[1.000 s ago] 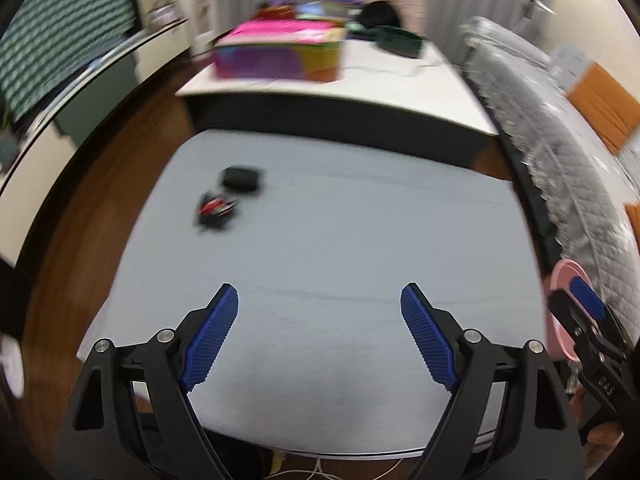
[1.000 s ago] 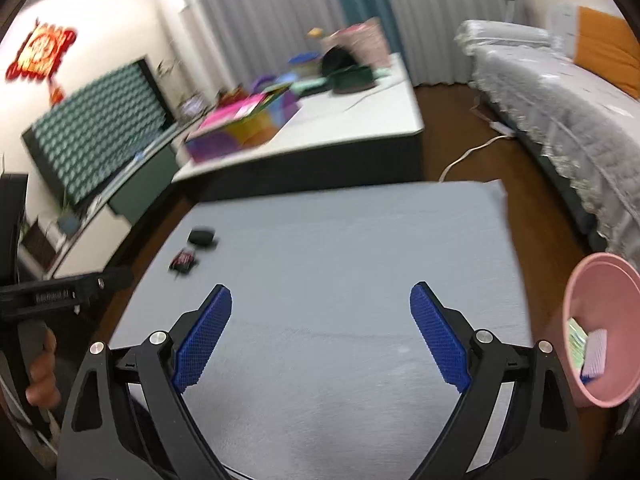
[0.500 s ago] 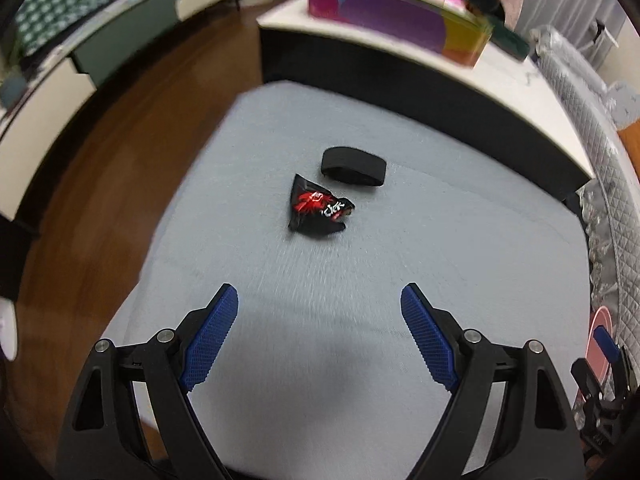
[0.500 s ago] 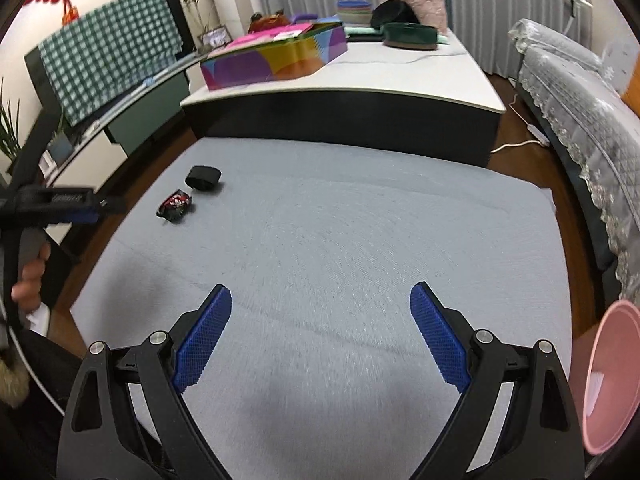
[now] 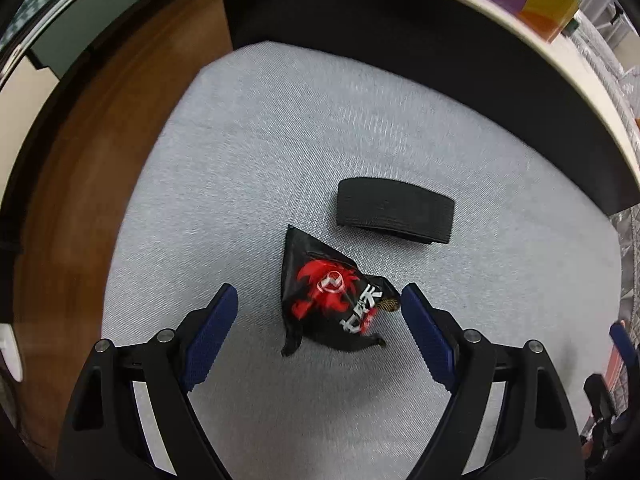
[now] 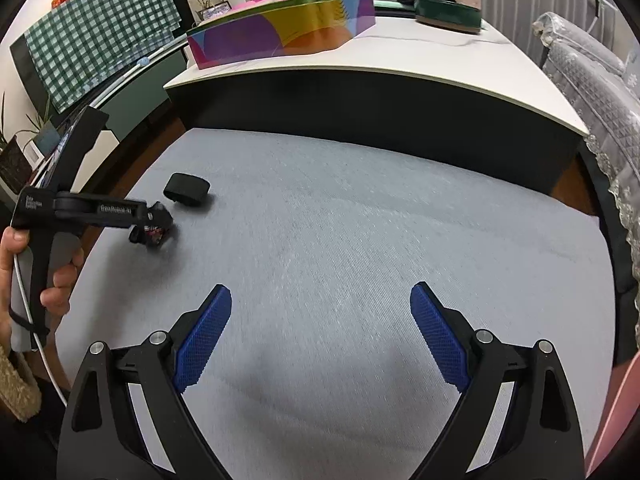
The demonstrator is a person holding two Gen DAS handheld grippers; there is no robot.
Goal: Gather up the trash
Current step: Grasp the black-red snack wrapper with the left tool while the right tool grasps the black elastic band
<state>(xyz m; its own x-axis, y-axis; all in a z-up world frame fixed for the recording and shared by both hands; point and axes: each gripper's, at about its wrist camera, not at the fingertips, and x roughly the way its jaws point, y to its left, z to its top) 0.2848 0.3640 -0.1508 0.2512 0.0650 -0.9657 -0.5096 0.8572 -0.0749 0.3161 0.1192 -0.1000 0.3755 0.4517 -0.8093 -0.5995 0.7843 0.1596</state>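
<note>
A crumpled black and red snack wrapper (image 5: 332,300) lies on the grey cloth-covered table (image 5: 280,140). My left gripper (image 5: 318,312) is open, with its blue fingers on either side of the wrapper, close above it. In the right wrist view the left gripper (image 6: 154,228) hangs over the wrapper (image 6: 154,236) at the table's left side. My right gripper (image 6: 320,320) is open and empty over the table's near middle.
A black folded band (image 5: 394,212) lies just beyond the wrapper; it also shows in the right wrist view (image 6: 186,190). A white-topped table (image 6: 400,64) with a colourful box (image 6: 280,32) stands behind. A pink bin's rim (image 6: 624,400) is at the lower right. Wooden floor (image 5: 80,160) lies left.
My left gripper has moved forward and down, from well short of the wrapper to straddling it. My right gripper has stayed about where it was, still open.
</note>
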